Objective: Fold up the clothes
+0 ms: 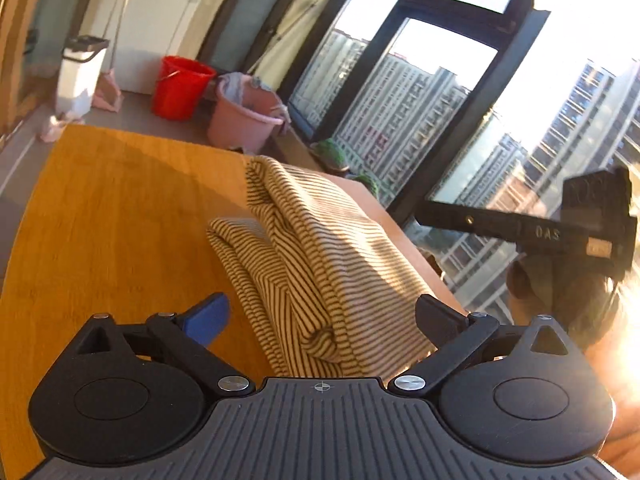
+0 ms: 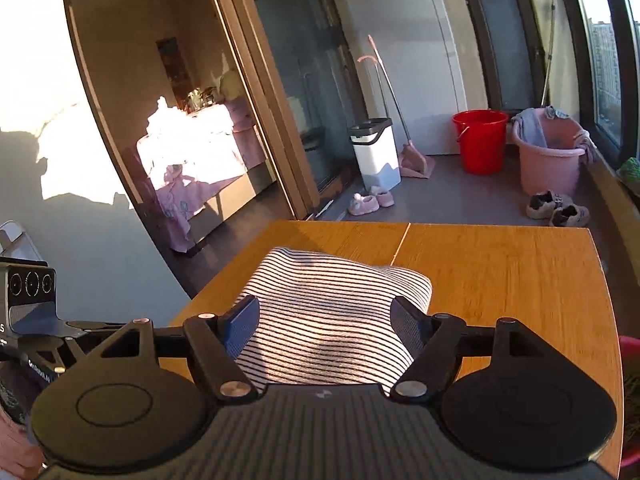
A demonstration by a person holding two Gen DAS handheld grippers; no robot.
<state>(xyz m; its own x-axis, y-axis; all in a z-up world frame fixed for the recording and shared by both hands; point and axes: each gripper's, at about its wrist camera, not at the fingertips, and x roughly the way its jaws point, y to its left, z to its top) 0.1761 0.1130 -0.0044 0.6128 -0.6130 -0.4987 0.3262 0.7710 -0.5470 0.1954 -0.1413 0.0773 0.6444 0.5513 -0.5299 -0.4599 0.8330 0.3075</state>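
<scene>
A striped black-and-cream garment (image 1: 312,264) lies folded in a bundle on the wooden table (image 1: 112,216). My left gripper (image 1: 320,312) is open, its jaws wide on either side of the garment's near end, not closed on it. In the right wrist view the same garment (image 2: 332,300) lies on the table (image 2: 500,280). My right gripper (image 2: 324,316) is open too, its fingers spread on either side of the cloth's near part. The right gripper's body (image 1: 560,224) shows at the right in the left wrist view.
On the balcony floor beyond the table stand a red bucket (image 2: 480,140), a pink tub with cloths (image 2: 548,160), a white bin (image 2: 376,152), a broom and dustpan (image 2: 416,160), slippers (image 2: 370,200) and shoes (image 2: 556,208). Large windows (image 1: 400,112) run along one side.
</scene>
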